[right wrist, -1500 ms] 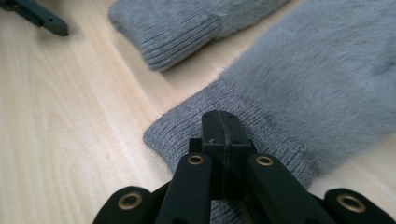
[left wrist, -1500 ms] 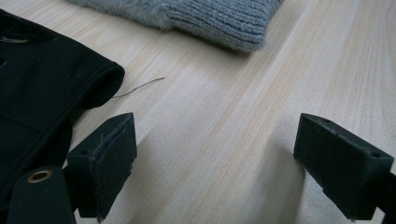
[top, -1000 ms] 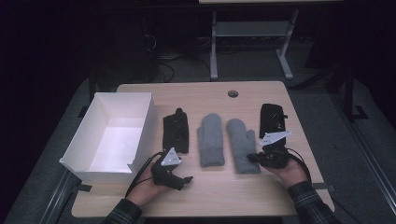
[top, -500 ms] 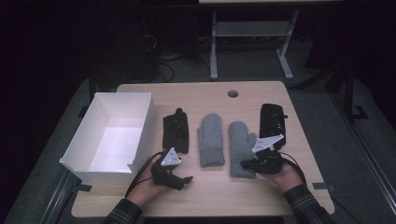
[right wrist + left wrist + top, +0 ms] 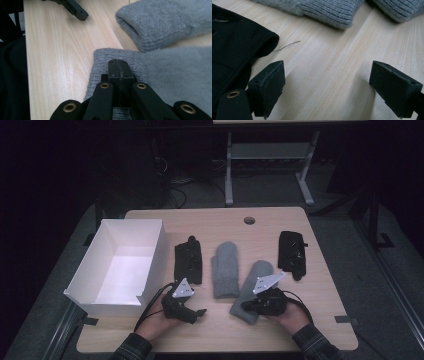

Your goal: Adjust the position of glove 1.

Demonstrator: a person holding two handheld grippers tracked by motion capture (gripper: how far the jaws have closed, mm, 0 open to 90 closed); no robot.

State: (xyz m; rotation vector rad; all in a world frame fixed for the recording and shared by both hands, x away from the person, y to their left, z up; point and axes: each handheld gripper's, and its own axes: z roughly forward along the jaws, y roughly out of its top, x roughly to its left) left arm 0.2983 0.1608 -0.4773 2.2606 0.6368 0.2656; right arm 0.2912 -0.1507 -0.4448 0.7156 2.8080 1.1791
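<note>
One white box (image 5: pixel 150 237), bare inside

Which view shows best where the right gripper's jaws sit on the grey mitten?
The right gripper view: the right gripper has its jaws shut, resting on the ribbed cuff of the grey mitten. The high view shows the whole mitten, but the gripper hides the cuff. The left gripper view catches just a corner of it.

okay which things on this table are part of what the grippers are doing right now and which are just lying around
In the job: right gripper, shut over the cuff of the nearer grey mitten; left gripper, open beside the left black glove.

Lying about: other grey mitten, right black glove, white box.
</note>
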